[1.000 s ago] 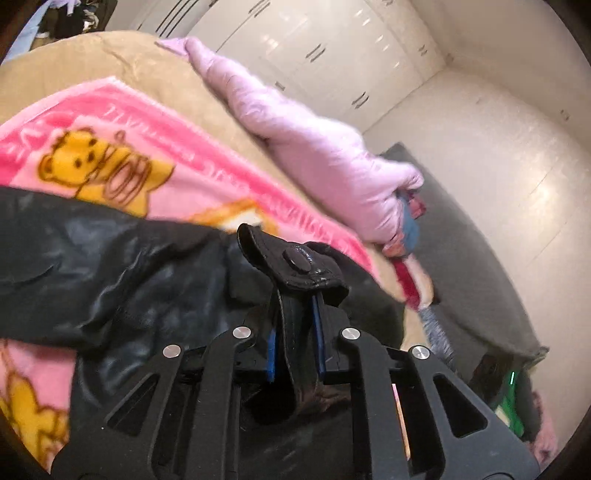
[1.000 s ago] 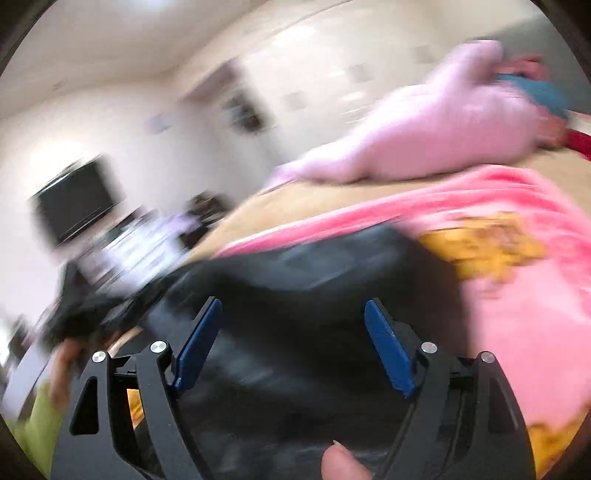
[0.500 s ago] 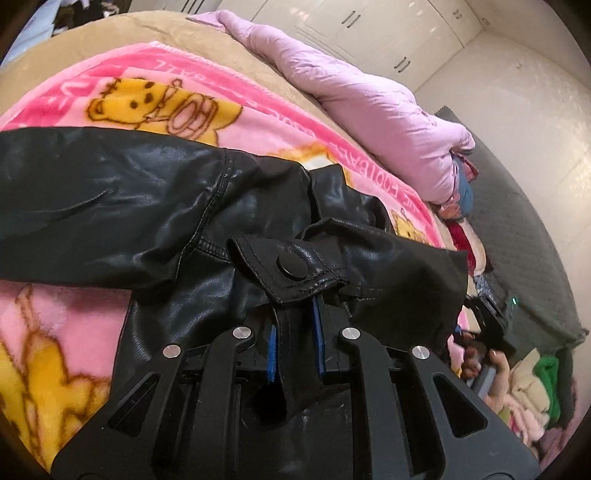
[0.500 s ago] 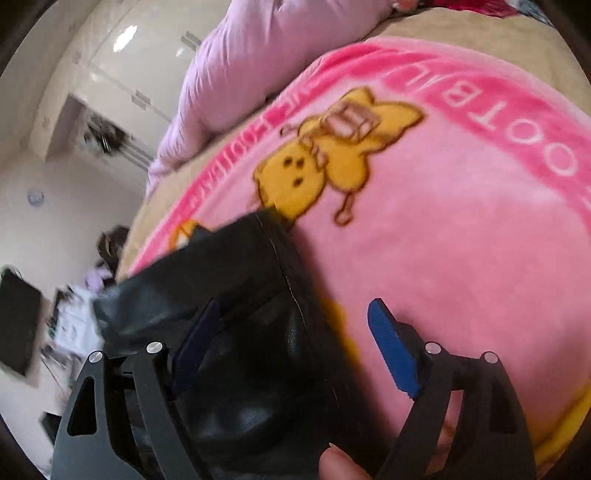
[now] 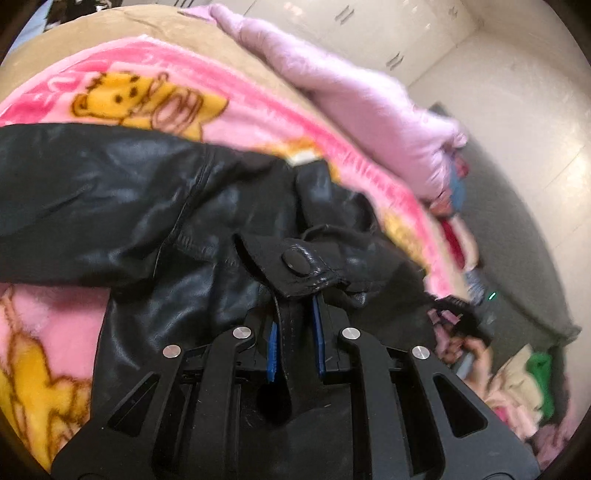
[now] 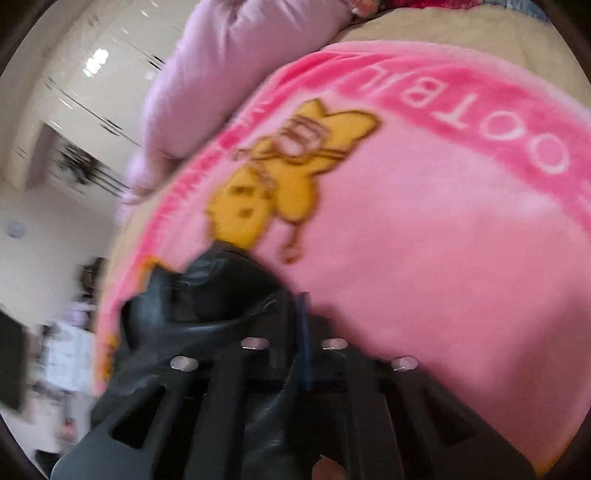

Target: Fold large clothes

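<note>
A black leather jacket (image 5: 155, 206) lies spread on a pink cartoon-bear blanket (image 5: 140, 99) on the bed. My left gripper (image 5: 295, 325) is shut on a jacket strap with a snap button (image 5: 295, 260), near the collar. In the right wrist view, another part of the jacket (image 6: 207, 295) bunches at the lower left on the pink blanket (image 6: 424, 240). My right gripper (image 6: 295, 332) has its jaws close together on that black leather; the frame is blurred.
A lilac padded coat (image 5: 351, 99) lies across the far side of the bed and also shows in the right wrist view (image 6: 236, 70). More clothes (image 5: 517, 376) are heaped at the bed's right. White wardrobe doors (image 5: 369, 26) stand behind.
My right gripper was open over the jacket edge; its jaws have now closed on the leather. My left gripper stays shut on the strap and has shifted slightly.
</note>
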